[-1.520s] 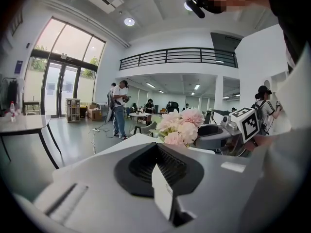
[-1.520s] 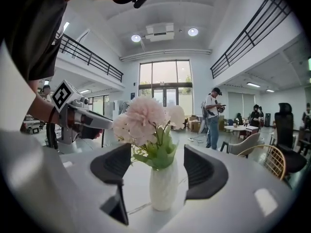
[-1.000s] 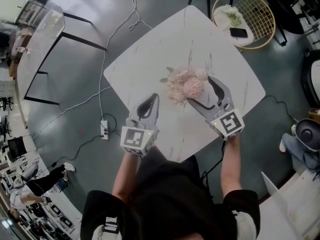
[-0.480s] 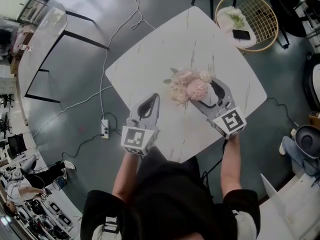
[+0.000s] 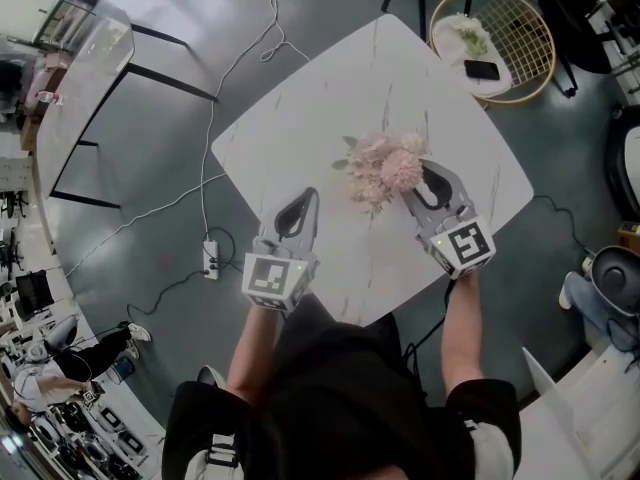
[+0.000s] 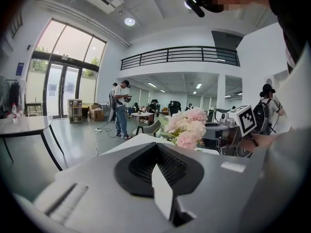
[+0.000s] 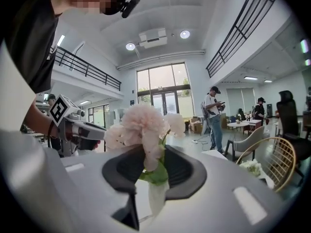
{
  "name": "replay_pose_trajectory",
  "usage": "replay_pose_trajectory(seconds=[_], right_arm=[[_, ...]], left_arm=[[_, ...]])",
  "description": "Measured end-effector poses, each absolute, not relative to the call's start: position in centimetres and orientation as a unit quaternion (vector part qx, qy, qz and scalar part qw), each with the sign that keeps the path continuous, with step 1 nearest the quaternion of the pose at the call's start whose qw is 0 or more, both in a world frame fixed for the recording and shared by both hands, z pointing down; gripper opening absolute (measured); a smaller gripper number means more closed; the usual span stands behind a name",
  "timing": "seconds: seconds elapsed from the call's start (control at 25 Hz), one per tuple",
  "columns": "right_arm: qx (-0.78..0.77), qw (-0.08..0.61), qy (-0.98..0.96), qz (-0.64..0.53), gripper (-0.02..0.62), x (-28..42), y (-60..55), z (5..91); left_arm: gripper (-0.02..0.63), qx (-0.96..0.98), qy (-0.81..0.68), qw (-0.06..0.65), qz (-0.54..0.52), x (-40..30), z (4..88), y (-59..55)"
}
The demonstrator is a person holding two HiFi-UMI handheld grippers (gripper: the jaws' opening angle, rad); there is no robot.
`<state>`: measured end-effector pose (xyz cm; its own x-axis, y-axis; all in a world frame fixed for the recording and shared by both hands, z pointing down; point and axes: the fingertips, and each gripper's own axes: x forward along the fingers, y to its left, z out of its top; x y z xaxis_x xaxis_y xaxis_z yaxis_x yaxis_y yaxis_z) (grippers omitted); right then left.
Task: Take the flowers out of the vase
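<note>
Several ruffled, rounded pink flowers [image 5: 385, 171]

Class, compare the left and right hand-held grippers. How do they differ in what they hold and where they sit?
The right hand-held gripper has the flowers by their stems between its jaws, which have just been closing. The left hand-held gripper is shut on nothing.
The right hand-held gripper reaches into the bouquet near the middle of the table. The left hand-held gripper sits apart from it, nearer the table's edge.
Both are grey and carry a marker cube.
</note>
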<state>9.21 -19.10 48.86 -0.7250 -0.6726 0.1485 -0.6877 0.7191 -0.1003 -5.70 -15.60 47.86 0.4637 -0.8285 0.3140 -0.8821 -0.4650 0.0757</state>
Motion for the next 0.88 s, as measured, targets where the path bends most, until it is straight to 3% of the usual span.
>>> replay_pose_trajectory(seconds=[0.16,0.88], right_arm=[[0.393,0.062,-0.914,0.077,0.049,9.9,-19.7,49.3],[0.414,0.016,-0.905,0.099,0.007,10.4,-19.3,49.1]], left_arm=[[0.008,0.847,-0.506,0.114,0.115,-6.1,47.8,-15.5],[0.008,0.853,-0.498,0.109,0.110,-7.2,47.2,-14.5]])
